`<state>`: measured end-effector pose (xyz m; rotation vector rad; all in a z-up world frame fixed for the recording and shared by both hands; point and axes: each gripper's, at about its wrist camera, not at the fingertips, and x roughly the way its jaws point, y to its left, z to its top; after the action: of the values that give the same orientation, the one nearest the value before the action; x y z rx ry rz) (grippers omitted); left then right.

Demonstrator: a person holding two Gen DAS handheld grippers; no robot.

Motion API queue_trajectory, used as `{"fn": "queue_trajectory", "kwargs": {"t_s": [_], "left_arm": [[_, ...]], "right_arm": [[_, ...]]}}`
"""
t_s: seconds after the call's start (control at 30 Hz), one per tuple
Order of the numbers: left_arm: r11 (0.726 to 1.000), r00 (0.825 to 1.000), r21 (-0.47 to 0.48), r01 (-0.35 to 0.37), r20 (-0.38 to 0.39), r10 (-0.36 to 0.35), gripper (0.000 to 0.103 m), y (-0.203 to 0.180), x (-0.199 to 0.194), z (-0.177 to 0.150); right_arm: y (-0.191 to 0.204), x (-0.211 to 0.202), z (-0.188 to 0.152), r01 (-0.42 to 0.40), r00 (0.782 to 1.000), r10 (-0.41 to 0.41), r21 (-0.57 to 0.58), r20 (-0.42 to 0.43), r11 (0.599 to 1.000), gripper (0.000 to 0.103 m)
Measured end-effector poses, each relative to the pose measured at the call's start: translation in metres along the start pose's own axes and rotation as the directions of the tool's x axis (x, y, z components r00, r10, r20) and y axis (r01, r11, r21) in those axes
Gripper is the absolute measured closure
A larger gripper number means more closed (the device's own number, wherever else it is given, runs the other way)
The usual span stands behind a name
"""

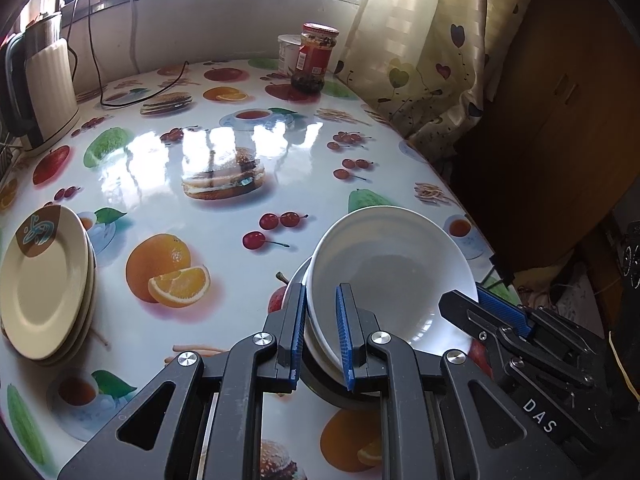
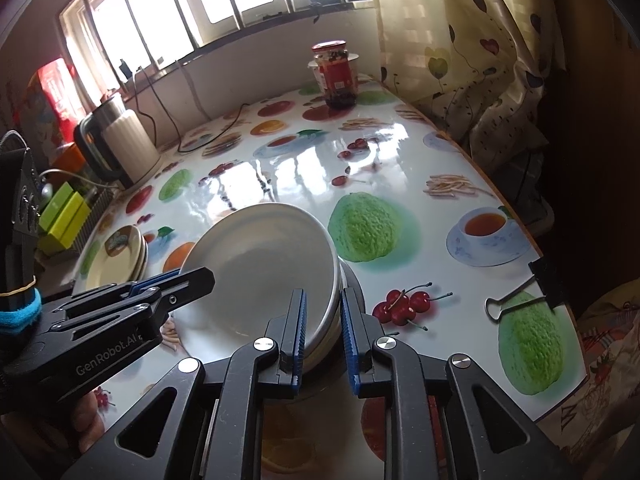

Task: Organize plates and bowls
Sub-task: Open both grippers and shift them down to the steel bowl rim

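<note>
White bowls (image 1: pixel 384 272) near right on glossy desk (image 1: pixel 224 136) printed with oranges, cherries, burgers, green fruit. Cream plates (image 1: pixel 44 284), brown-and-teal motif, near left. Red-labelled jar (image 1: pixel 316 56) far. Black hand-held grippers, blue pads (image 1: pixel 344 332).

Bowls (image 1: pixel 394 276): at least two, nested
Plates (image 1: pixel 44 284): stack of about three
Jars (image 1: pixel 316 58): one
Tubs (image 1: pixel 289 53): one
Kettles (image 1: pixel 44 88): one
Binder clips (image 2: pixel 520 294): one
Grippers: two, left gripper (image 1: pixel 320 336), right gripper (image 2: pixel 323 340)
</note>
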<state>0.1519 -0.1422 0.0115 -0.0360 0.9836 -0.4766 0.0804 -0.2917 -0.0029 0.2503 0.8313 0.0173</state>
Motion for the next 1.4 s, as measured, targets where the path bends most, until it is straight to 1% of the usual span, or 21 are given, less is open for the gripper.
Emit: {"fn": "queue_trajectory", "kwargs": {"t_s": [0.07,0.13,0.27,0.33,0.4,0.43,0.53,0.67,0.8,0.87,0.97,1.03,1.1,1.17,1.3,1.4], "left_arm": [[1.000,1.000,-0.001,0.001,0.001,-0.001,0.087,0.000,0.000,0.000],[1.000,1.000,-0.003,0.007,0.001,-0.007,0.087,0.001,0.000,0.000],[1.000,1.000,-0.003,0.017,0.018,-0.017,0.085,0.003,-0.003,-0.001],[0.999,0.999,-0.009,0.031,0.034,-0.030,0.077,0.004,-0.006,-0.001],[0.999,0.998,-0.016,0.041,0.047,-0.040,0.069,0.007,-0.009,-0.001],[0.999,0.998,-0.020,0.045,0.050,-0.044,0.067,0.008,-0.010,-0.001],[0.998,0.997,-0.031,0.053,0.061,-0.051,0.066,0.015,-0.014,-0.002],[0.997,0.996,-0.060,0.050,0.076,-0.046,0.064,0.029,-0.021,-0.006],[0.993,0.996,-0.108,0.046,0.085,-0.037,0.064,0.048,-0.026,-0.011],[0.991,0.996,-0.128,0.044,0.082,-0.033,0.064,0.054,-0.024,-0.013],[0.985,0.996,-0.160,0.067,0.062,-0.057,0.064,0.062,-0.017,-0.017],[0.976,0.994,-0.190,0.104,0.042,-0.098,0.064,0.066,-0.010,-0.019],[0.977,0.995,-0.187,0.099,0.038,-0.093,0.064,0.065,-0.008,-0.021],[0.976,0.994,-0.187,0.110,0.034,-0.106,0.064,0.064,-0.005,-0.022],[0.965,0.989,-0.215,0.148,0.027,-0.146,0.064,0.068,0.000,-0.025],[0.949,0.983,-0.259,0.181,0.019,-0.182,0.064,0.073,0.006,-0.027]], "right_arm": [[0.000,0.000,0.000,-0.005,1.000,0.005,0.001,-0.001,1.000,0.083],[0.001,0.000,0.000,-0.005,1.000,0.005,0.000,0.003,1.000,0.076],[0.000,-0.001,0.000,-0.004,1.000,0.004,0.006,0.007,1.000,0.069],[-0.001,-0.001,0.000,-0.002,1.000,0.002,0.012,0.007,1.000,0.064],[-0.002,-0.002,-0.001,-0.004,1.000,0.004,0.019,0.008,1.000,0.062],[-0.003,-0.002,-0.001,-0.005,1.000,0.004,0.023,0.009,1.000,0.062],[-0.007,-0.006,-0.001,-0.011,1.000,0.010,0.040,0.023,0.999,0.059],[-0.011,-0.011,-0.001,-0.014,0.999,0.012,0.054,0.039,0.998,0.057],[-0.021,-0.023,-0.002,-0.028,0.996,0.021,0.081,0.082,0.996,0.056],[-0.027,-0.028,-0.003,-0.019,0.995,0.010,0.096,0.095,0.995,0.055],[-0.038,-0.031,-0.005,-0.005,0.994,-0.009,0.127,0.106,0.992,0.055],[-0.044,-0.031,-0.008,0.003,0.994,-0.018,0.141,0.105,0.990,0.055],[-0.050,-0.028,-0.013,0.002,0.995,-0.018,0.152,0.100,0.988,0.055],[-0.056,-0.023,-0.018,-0.003,0.996,-0.011,0.169,0.084,0.986,0.055],[-0.064,-0.014,-0.027,-0.060,0.997,0.047,0.211,0.066,0.976,0.055],[-0.069,-0.006,-0.032,-0.119,0.992,0.108,0.250,0.057,0.961,0.057]]}}
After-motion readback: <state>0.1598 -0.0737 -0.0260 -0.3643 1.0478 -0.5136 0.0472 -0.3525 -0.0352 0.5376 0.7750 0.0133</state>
